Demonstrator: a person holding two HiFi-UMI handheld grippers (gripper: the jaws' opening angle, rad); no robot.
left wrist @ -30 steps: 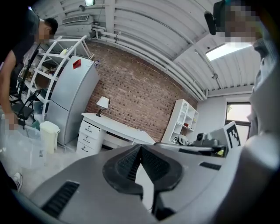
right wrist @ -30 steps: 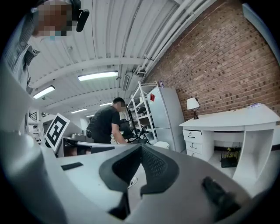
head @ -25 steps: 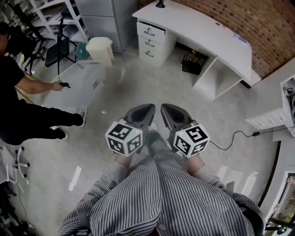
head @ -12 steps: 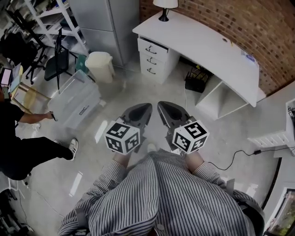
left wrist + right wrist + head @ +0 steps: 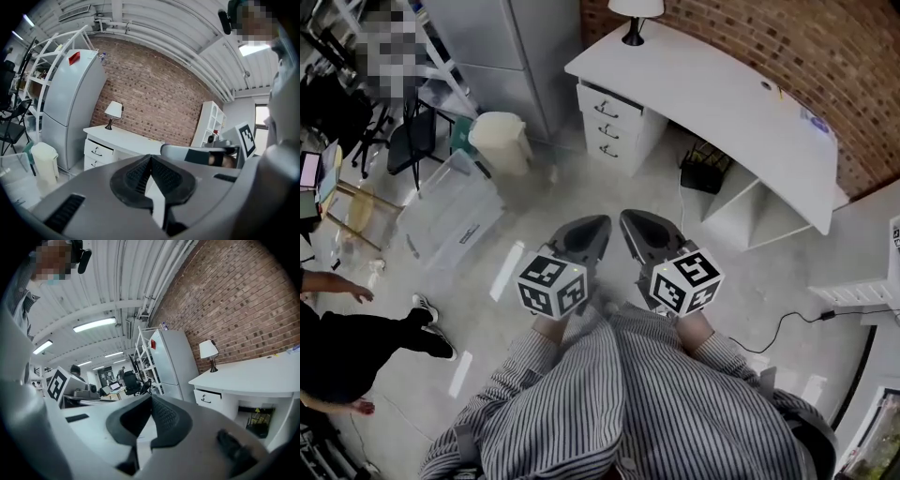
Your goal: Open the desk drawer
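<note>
The white curved desk (image 5: 722, 84) stands against the brick wall at the top of the head view. Its stack of three drawers (image 5: 605, 127) with dark handles is at the desk's left end. The top drawer (image 5: 97, 149) shows a dark gap along its upper edge. My left gripper (image 5: 600, 223) and right gripper (image 5: 628, 218) are held side by side over the floor, both pointing at the desk and well short of it. The left gripper (image 5: 151, 157) is shut with nothing in it. The right gripper (image 5: 151, 397) is shut too, pads together and empty.
A table lamp (image 5: 633, 14) stands on the desk's left end. A grey fridge (image 5: 502, 47) and a cream bin (image 5: 499, 136) are left of the drawers. A clear plastic box (image 5: 450, 220) lies on the floor; a person (image 5: 347, 347) stands lower left. A black crate (image 5: 708, 169) sits under the desk.
Both grippers have moved forward together toward the desk, which now sits closer and more central. The person at left has let go of the plastic box and moved toward the lower left.
</note>
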